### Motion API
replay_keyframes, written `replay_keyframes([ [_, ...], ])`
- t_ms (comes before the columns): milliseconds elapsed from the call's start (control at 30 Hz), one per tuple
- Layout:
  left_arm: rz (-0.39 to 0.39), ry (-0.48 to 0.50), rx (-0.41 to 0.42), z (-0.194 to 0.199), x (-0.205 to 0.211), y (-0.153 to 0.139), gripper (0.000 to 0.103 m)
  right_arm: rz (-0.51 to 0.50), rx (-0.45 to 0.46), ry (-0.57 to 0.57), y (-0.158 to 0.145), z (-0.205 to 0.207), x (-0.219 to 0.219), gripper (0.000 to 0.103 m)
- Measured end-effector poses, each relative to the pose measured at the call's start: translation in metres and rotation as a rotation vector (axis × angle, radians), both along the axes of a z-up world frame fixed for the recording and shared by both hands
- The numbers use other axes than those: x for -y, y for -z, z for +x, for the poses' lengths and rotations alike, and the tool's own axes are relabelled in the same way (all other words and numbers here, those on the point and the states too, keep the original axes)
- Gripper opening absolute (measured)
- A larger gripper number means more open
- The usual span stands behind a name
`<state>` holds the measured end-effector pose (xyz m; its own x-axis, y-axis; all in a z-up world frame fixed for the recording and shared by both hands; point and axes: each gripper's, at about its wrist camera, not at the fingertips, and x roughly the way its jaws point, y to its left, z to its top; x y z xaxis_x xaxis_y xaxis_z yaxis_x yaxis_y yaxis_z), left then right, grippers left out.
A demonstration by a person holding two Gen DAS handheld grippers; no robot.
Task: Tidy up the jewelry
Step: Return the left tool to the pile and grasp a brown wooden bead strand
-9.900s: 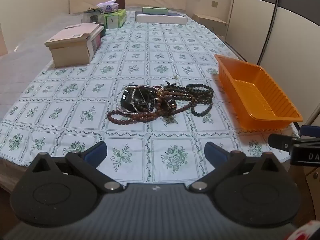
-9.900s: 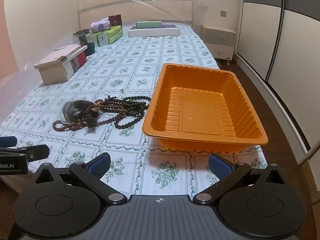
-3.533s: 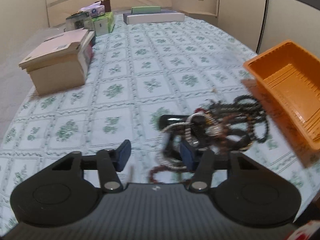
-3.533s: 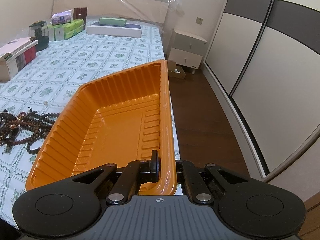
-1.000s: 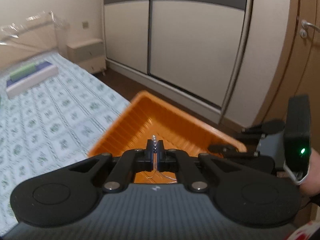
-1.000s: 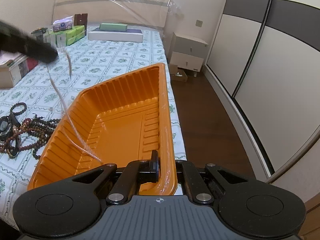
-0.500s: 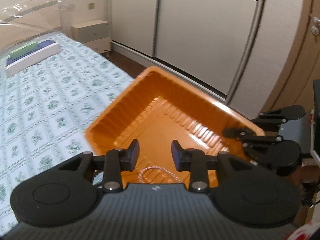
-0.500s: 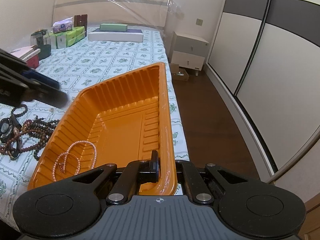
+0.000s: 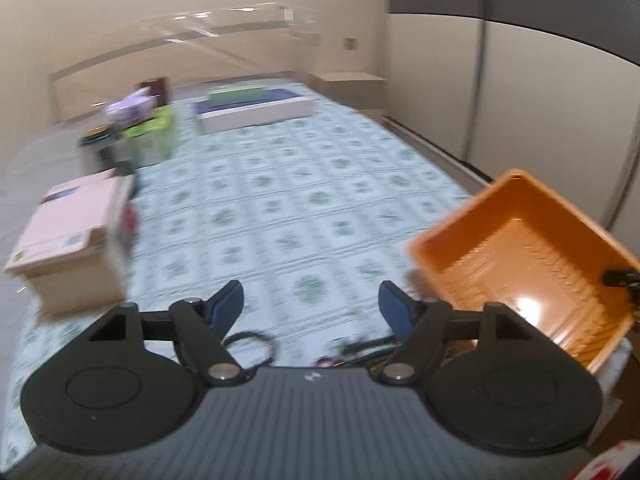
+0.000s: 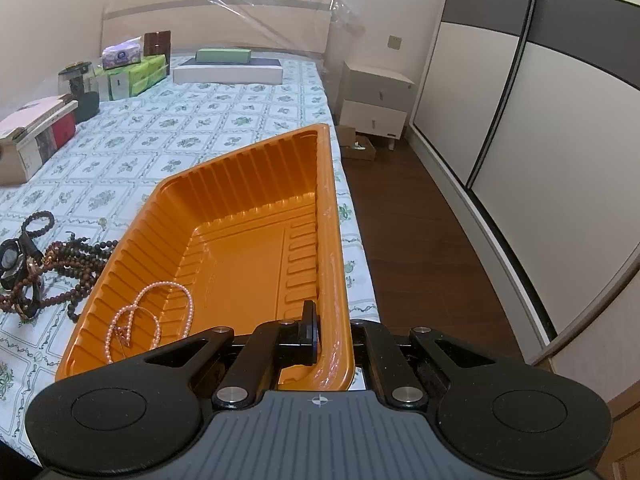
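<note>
left tool [image 9: 311, 305]: jaws had just been opening, nothing between them
right tool [image 10: 320, 334]: clenched on orange tray [image 10: 256, 216] rim
pink necklace [image 10: 148, 320]: in tray, bed's near edge
bead pile [image 10: 52, 264]: beside tray
cardboard box [image 9: 72, 240]: left edge

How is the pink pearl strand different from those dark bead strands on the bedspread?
The pink pearl necklace lies inside the orange tray, near its corner; the dark bead strands lie outside it on the patterned bedspread. The pearls are pale and fine; the dark beads look larger, brown to black. The pearl necklace lies alone in loose loops; the dark strands are heaped together with other pieces. Both are strings of round beads.
</note>
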<state>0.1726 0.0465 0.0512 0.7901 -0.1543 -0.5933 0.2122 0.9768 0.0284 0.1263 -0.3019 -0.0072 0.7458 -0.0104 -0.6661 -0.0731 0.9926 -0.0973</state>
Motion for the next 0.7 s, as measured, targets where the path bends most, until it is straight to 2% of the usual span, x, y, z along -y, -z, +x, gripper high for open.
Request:
replay_keyframes([
  [100,0.017,-0.060,0.002,-0.009,-0.021,0.010,0.085,0.003,-0.011,0.002,0.000,0.000,0.001,0.004],
  [300,0.044,-0.092,-0.040,-0.034,-0.038,0.045,0.086,-0.013,-0.053,-0.012,-0.001,0.004,-0.001,0.004],
  [400,0.025,-0.086,-0.081,-0.044,-0.039,0.064,0.086,-0.031,-0.080,-0.028,-0.001,0.006,-0.002,0.004],
  [533,-0.004,-0.020,-0.111,-0.055,-0.026,0.085,0.086,-0.050,-0.101,-0.039,0.000,0.009,-0.004,0.004],
  [633,0.007,0.032,-0.120,-0.060,-0.008,0.098,0.079,-0.058,-0.107,-0.042,0.000,0.009,-0.006,0.004],
  [700,0.035,0.055,-0.116,-0.063,0.004,0.105,0.070,-0.061,-0.110,-0.044,0.000,0.009,-0.006,0.004],
])
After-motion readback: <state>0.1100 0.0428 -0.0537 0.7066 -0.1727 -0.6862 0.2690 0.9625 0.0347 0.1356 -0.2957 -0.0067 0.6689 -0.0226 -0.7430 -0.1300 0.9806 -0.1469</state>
